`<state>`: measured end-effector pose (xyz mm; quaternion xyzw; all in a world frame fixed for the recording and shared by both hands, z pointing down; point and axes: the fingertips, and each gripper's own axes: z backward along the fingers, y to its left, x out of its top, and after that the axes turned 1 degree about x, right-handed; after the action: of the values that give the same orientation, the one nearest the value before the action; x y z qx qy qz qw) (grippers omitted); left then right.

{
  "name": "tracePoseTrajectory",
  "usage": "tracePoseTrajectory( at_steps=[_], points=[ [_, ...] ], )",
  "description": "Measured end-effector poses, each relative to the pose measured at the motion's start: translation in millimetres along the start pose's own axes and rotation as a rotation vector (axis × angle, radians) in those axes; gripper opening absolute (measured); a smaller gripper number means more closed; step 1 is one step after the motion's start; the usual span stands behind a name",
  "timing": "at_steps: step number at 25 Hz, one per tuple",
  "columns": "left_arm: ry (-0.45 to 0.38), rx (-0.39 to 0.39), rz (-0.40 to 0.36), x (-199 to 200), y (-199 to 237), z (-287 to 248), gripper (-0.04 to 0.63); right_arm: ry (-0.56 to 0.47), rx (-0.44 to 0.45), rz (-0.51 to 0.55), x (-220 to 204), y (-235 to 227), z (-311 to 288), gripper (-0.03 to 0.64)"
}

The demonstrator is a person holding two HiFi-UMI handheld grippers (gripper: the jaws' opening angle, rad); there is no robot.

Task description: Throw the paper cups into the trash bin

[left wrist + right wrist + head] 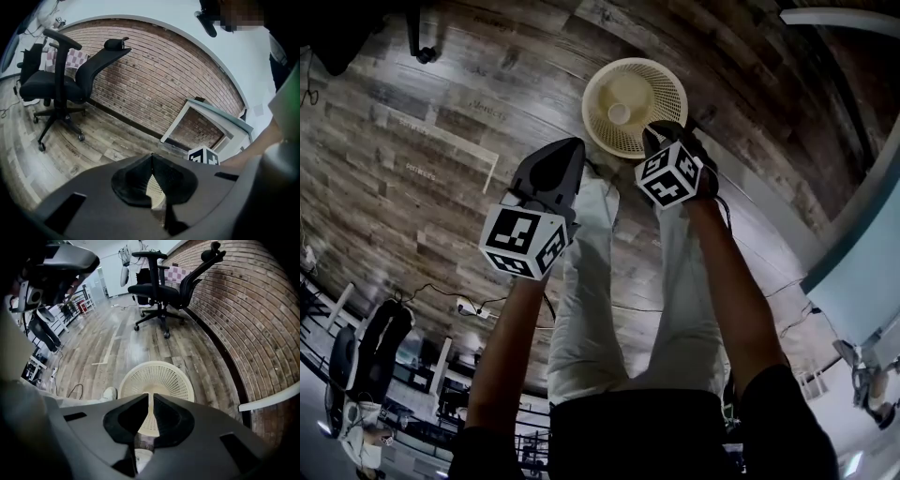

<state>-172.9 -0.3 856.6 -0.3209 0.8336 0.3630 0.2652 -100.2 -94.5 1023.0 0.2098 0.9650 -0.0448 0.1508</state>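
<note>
1. Left tool: clenched. The tips meet in the left gripper view and nothing is held. It points slantwise down at the grey-brown wooden plank floor, just left of the bin.
2. Cream round perforated plastic trash bin: stands on the floor ahead of the person's legs in light trousers. In head view it sits between the two tools, nearer the right one.
3. Small white paper cup: already inside the bin, near the middle of its bottom. It looks mouth-up, but it's too small to be sure.
4. Right tool: hangs steeply down over the bin's near-right rim. Its jaws are a narrow slit apart, with bin mesh showing through the slit. Nothing is gripped, so released.
5. Key relation: the bin lies straight under the right tool, so the right hand is the nearer one. Judgement: this cup is done. No other cup shows in any view, so the next move means finding one elsewhere.
6. Around: a white shoe just beside the bin. A black mesh-back office chair stands well apart, by the red brick wall. Nothing stands between the tools and the bin.
</note>
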Motion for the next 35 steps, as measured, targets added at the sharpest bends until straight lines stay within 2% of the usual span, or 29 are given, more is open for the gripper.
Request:
tracePoseTrajectory(
  at_steps=[6,12,20,24,29,35],
  points=[
    [-0.002,0.001,-0.014,30,-15,16,0.009,-0.051,-0.002,-0.029,23,4,55,0.021],
    [-0.03,0.002,-0.035,76,-35,38,0.009,-0.151,-0.014,-0.023,74,-4,120,0.006],
    [-0.053,0.056,-0.068,110,-54,72,0.009,-0.258,-0.04,-0.055,120,-18,208,0.005],
    [-0.058,0.052,-0.109,137,-65,90,0.009,-0.305,-0.047,-0.085,146,-18,255,0.005],
    [-0.062,0.06,-0.222,177,-82,122,0.009,-0.364,-0.055,-0.108,180,-16,320,0.005],
    [-0.138,0.071,-0.239,227,-95,158,0.009,-0.455,-0.084,-0.122,208,-21,389,0.005]
  ],
)
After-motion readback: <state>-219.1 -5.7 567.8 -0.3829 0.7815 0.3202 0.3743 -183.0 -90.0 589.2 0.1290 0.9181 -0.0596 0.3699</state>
